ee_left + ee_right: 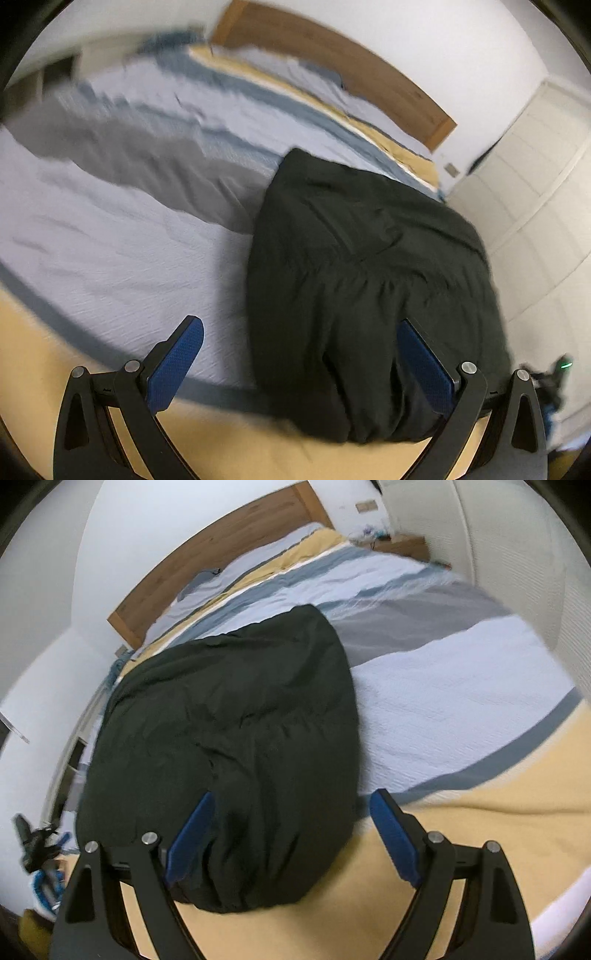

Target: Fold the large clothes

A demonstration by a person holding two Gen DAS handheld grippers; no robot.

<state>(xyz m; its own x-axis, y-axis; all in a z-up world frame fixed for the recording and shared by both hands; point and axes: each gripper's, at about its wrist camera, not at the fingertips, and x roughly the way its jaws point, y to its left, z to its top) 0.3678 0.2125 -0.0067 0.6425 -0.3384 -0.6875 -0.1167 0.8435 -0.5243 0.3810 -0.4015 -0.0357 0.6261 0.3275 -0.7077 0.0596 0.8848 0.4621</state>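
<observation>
A large black garment [369,277] lies in a long folded bundle on the striped bedspread [110,240], its rounded near end over the yellow band. My left gripper [298,325] hovers open over the garment's near left edge. Its right pad [424,365] is above the cloth and its left pad [177,362] above the bedspread. In the right wrist view the same garment [240,720] fills the middle. My right gripper [293,795] stands open and wide over the garment's near end. Its left pad [188,842] is over the cloth, its right pad [395,838] over the yellow band [461,830]. Neither gripper pinches any cloth.
A wooden headboard [332,55] and pillows close the bed's far end. White cupboard doors [535,184] stand along the right in the left wrist view. A dark device with a green light [554,373] shows at the bed's edge. Clutter [37,849] lies low left in the right wrist view.
</observation>
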